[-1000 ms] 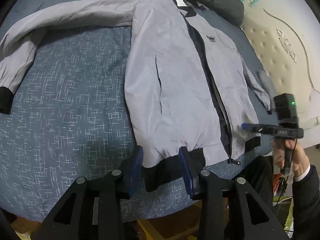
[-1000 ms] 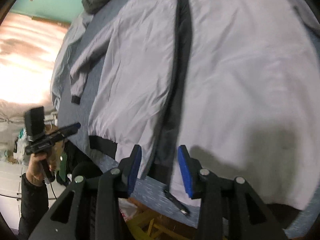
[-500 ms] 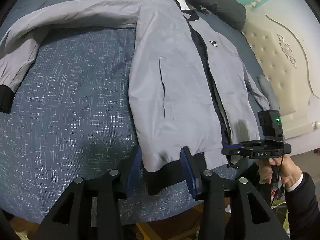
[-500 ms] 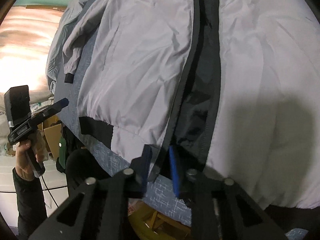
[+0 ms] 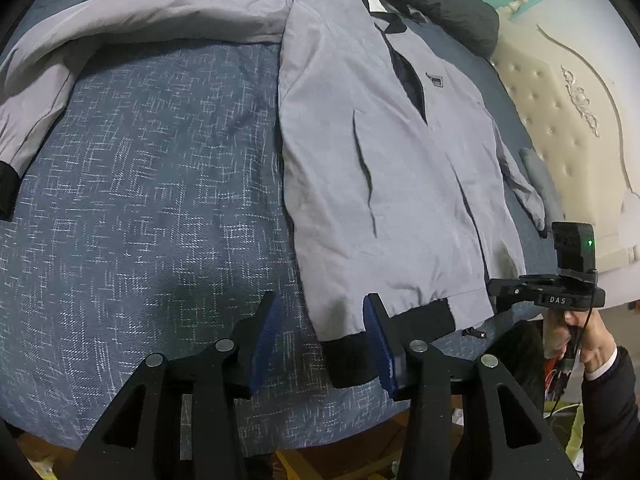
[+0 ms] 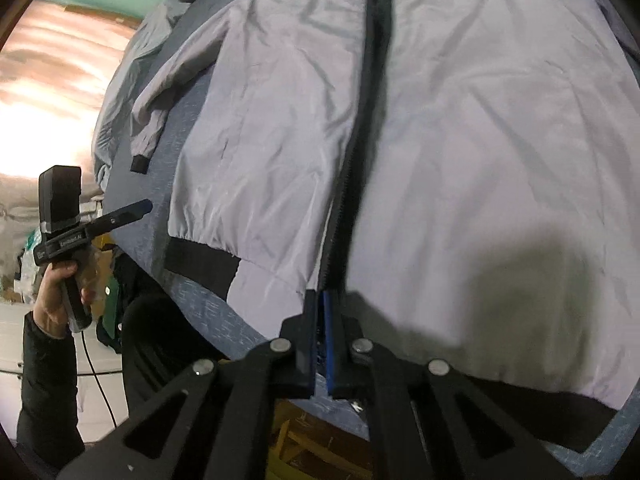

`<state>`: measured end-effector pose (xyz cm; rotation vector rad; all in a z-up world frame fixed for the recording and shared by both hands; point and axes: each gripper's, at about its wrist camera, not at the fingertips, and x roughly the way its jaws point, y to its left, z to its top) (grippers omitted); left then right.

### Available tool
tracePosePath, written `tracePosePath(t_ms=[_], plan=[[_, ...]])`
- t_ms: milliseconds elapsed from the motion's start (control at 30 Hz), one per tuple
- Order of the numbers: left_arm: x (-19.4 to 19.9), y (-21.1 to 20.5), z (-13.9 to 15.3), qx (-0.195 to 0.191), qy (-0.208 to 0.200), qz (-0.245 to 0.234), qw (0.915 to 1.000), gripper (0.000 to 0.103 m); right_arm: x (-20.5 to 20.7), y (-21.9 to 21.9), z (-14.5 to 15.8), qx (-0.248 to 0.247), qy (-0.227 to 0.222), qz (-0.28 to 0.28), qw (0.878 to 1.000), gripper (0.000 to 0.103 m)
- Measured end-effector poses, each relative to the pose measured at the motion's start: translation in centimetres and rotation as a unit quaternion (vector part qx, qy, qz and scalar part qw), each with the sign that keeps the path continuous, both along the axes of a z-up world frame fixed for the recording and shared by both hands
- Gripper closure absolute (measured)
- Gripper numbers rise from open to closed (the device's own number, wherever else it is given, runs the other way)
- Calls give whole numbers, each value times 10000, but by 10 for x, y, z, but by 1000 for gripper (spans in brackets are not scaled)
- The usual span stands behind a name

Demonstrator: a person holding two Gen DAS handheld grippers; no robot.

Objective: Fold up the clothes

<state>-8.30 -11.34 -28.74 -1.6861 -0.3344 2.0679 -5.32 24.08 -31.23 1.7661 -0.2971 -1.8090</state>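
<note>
Since a second back, your right hand-held gripper (image 6: 318, 320) had dropped in on the jacket (image 5: 384, 184) and its jaws had just been closing, so they were pinched shut on the zipper edge (image 6: 340, 240) down at the hem. Your left hand-held gripper (image 5: 320, 344) barely shifted; its jaws had just been opening a bit and stood roughly half open, with the black hem band (image 5: 352, 354) lying between the pads but not squeezed. That jacket was spread flat, front up, on the bed (image 5: 140, 200) with the blue cover, one sleeve (image 5: 132, 16) stretched out to the side and the other sleeve (image 6: 160, 120) lying along the body. You could see your right hand (image 5: 576, 332) by the bed's edge in the left view, and your left hand (image 6: 60, 288) in the right view.
</note>
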Motion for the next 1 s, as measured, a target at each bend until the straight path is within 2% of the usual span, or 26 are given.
tracePosePath(t_ms=[233, 367, 500, 567, 600, 633, 767, 1000], plan=[[2, 14, -12, 104, -146, -42, 9998, 56, 0, -6, -6, -115, -35, -7, 9999, 101], [9, 22, -15, 32, -198, -138, 9997, 46, -1, -13, -8, -218, -51, 57, 9997, 101], [10, 34, -22, 8, -231, -273, 9994, 46, -1, -20, -11, -196, -80, 146, 9997, 101], [11, 37, -24, -8, -213, -303, 9993, 49, -2, -19, -12, -195, -85, 148, 9997, 101], [11, 38, -25, -17, -223, -320, 9992, 54, -3, -18, -13, -180, -89, 138, 9997, 101], [11, 39, -28, -21, -243, -339, 9991, 68, -3, -16, -14, -159, -99, 131, 9997, 101], [14, 43, -32, -34, -270, -427, 9987, 81, -4, -8, -18, -86, -128, 110, 9998, 101], [20, 39, -34, -46, -323, -484, 9983, 82, -2, -5, -29, -31, -226, 182, 9996, 101]])
